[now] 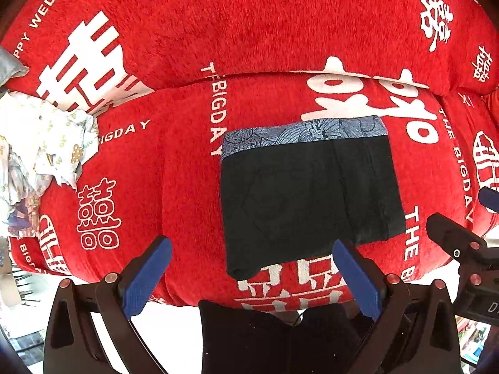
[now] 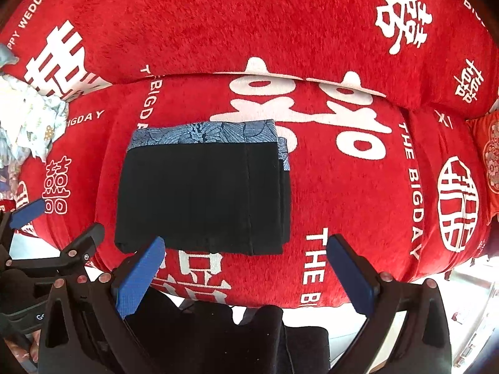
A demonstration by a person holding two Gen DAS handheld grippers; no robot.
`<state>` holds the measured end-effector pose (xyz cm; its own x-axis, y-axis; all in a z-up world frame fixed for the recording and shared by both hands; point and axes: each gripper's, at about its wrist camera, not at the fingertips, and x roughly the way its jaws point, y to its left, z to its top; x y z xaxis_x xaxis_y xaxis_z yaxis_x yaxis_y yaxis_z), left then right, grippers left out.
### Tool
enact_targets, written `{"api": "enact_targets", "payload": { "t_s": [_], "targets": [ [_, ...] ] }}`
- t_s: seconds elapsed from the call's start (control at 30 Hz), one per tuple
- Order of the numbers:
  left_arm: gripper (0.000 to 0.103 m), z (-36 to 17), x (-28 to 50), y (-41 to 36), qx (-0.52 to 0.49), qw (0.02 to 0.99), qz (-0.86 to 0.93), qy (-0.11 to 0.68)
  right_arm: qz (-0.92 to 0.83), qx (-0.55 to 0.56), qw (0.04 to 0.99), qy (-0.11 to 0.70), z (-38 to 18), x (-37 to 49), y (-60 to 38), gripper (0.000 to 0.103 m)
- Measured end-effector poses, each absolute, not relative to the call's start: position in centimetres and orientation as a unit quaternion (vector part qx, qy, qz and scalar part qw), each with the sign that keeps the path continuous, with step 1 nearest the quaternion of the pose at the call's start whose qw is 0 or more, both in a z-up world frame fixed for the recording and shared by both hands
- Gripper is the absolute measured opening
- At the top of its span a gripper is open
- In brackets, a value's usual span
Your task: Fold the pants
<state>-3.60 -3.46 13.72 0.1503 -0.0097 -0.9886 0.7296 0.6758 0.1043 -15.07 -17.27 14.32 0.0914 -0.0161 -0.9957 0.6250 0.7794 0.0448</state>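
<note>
The black pants (image 1: 308,193) lie folded into a compact rectangle on the red blanket (image 1: 249,15), their blue patterned waistband along the far edge. My left gripper (image 1: 252,268) hovers open just short of the near edge, its blue pads wide apart and holding nothing. In the right wrist view the same pants (image 2: 202,187) sit left of centre. My right gripper (image 2: 246,265) is open near their front right corner, also empty. Each gripper shows at the side of the other's view: the right gripper (image 1: 464,215) and the left gripper (image 2: 59,224).
The red blanket (image 2: 343,187) with white lettering covers a sofa seat and backrest. A crumpled white patterned cloth (image 1: 40,143) lies at the left end. A red embroidered cushion (image 2: 489,162) sits at the far right. A person's dark clothing (image 1: 265,336) fills the bottom, over pale floor.
</note>
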Motion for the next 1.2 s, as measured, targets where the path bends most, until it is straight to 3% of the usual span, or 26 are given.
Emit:
{"api": "enact_targets", "payload": {
  "t_s": [1.2],
  "targets": [
    [0.103,14.15,-3.62,-3.09,0.300,0.696,-0.267,0.595,-0.237,0.229,0.700,0.634,14.76,-14.85,-17.09,0.103]
  ]
}}
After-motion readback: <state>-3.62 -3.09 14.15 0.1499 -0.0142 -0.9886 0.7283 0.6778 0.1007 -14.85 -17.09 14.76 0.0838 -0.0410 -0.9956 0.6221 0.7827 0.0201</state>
